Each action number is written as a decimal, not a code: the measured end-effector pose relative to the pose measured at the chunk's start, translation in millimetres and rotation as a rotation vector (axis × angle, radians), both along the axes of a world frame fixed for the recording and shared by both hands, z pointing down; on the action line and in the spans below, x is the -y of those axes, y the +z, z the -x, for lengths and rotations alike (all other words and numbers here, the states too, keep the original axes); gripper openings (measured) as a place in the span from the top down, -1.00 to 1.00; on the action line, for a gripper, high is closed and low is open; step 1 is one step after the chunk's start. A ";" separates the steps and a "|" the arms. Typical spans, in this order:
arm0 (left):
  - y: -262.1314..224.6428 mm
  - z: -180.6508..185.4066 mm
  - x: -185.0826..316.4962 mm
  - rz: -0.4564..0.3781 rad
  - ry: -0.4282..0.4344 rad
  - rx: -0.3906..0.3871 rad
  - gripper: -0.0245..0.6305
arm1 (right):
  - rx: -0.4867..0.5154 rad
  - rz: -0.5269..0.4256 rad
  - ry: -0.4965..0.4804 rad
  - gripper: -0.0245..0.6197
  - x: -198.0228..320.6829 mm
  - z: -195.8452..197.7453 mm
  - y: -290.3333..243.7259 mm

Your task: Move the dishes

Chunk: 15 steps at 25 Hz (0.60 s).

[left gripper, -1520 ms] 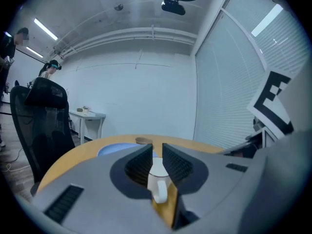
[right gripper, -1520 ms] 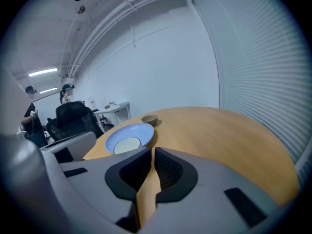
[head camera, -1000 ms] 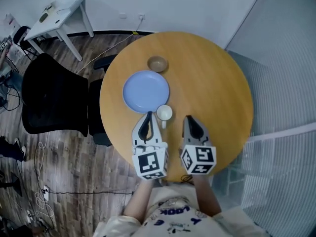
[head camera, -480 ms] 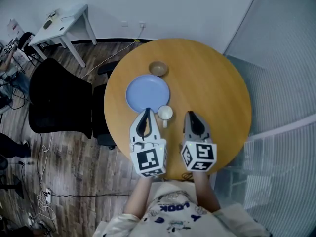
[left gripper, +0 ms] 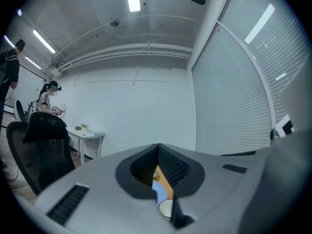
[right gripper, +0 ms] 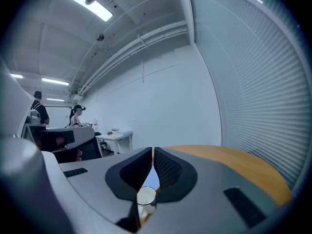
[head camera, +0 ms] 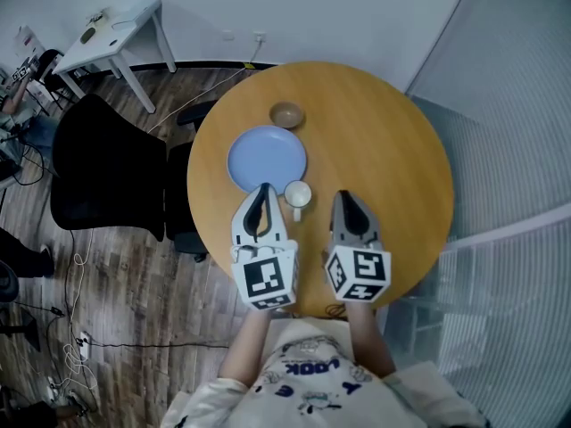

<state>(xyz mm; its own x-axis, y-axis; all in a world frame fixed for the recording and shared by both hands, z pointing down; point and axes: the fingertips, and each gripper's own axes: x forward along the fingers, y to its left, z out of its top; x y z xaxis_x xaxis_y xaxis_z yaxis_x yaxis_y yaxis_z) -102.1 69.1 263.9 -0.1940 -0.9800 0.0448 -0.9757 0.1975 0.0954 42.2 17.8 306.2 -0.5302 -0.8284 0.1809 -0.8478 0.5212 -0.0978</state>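
Head view, 12 o'clock taken as the table's far edge. The person stands at the 6 o'clock rim of the round wooden table [head camera: 393, 141], both forearms reaching forward side by side from the torso. The left gripper [head camera: 265, 190] and the right gripper [head camera: 342, 198] are held above the near part of the tabletop, each pointing towards 12 o'clock and close to level, the right one tipped slightly downward. Their marker cubes, left [head camera: 266, 279] and right [head camera: 359, 275], face the camera.

Left gripper view: the left gripper [left gripper: 157, 152] has its jaws pressed together with nothing between them. Right gripper view: the right gripper [right gripper: 152, 152] likewise has its jaws closed at the tips and is empty.

The dishes lie on the table ahead of the grippers. The blue plate [head camera: 266, 159] sits at 10 o'clock from the table's centre. The small brown bowl [head camera: 286, 114] stands just beside it at the plate's 1 o'clock. The white cup [head camera: 297, 194] stands at the plate's 5 o'clock, between the two gripper tips and touched by neither.

A black office chair [head camera: 107, 181] stands at the table's 9 o'clock.
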 end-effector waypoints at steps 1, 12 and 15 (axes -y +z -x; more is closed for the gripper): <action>0.6 -0.1 0.1 0.001 0.002 0.010 0.92 | 0.000 -0.002 -0.002 0.87 0.0 -0.2 -0.1; -3.8 -2.0 2.3 -0.002 0.002 -0.007 0.92 | -0.001 -0.013 -0.002 0.87 0.8 0.2 -7.7; -3.2 -2.7 3.2 0.002 0.002 -0.008 0.92 | 0.002 -0.007 0.003 0.87 1.5 -0.7 -7.7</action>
<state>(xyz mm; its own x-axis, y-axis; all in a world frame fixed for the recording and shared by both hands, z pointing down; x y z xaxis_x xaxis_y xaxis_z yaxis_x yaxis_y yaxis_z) -99.4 65.9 260.7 -0.1912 -0.9804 0.0478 -0.9753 0.1953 0.1029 42.9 16.3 298.5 -0.5284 -0.8309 0.1744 -0.8489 0.5198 -0.0958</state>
